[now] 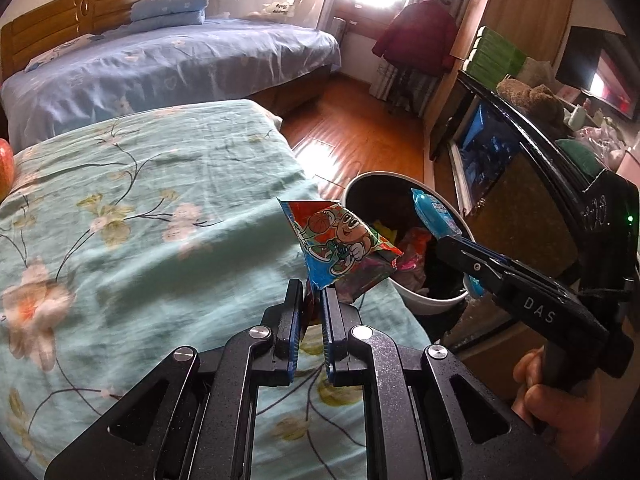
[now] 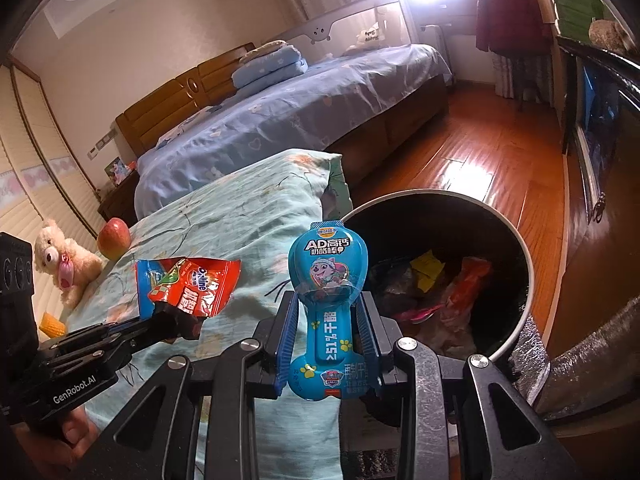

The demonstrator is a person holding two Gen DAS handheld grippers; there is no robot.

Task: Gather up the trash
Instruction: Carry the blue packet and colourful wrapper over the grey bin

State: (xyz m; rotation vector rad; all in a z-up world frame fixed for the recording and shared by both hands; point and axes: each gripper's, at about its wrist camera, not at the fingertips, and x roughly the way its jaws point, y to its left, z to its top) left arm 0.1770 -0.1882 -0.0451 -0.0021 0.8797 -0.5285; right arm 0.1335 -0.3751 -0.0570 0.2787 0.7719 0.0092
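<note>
My left gripper (image 1: 311, 289) is shut on a red and green snack wrapper (image 1: 336, 242) with a cartoon figure, held above the bed's edge, left of the bin. The same wrapper (image 2: 186, 284) and left gripper (image 2: 182, 322) show in the right wrist view. My right gripper (image 2: 328, 304) is shut on a blue cheese-stick wrapper (image 2: 329, 276), held just left of the bin's rim. That wrapper (image 1: 434, 210) shows over the bin in the left wrist view, in the right gripper (image 1: 450, 246). The round trash bin (image 2: 516, 236), also in the left wrist view (image 1: 434, 304), holds several colourful wrappers.
A floral teal bedcover (image 1: 140, 220) lies under my left gripper. An apple (image 2: 114, 238), a teddy bear (image 2: 64, 260) and a yellow piece (image 2: 52, 324) lie on it. A blue bed (image 2: 300, 112) stands behind. A dark cabinet (image 1: 532, 184) stands right of the bin on wooden floor (image 2: 480, 152).
</note>
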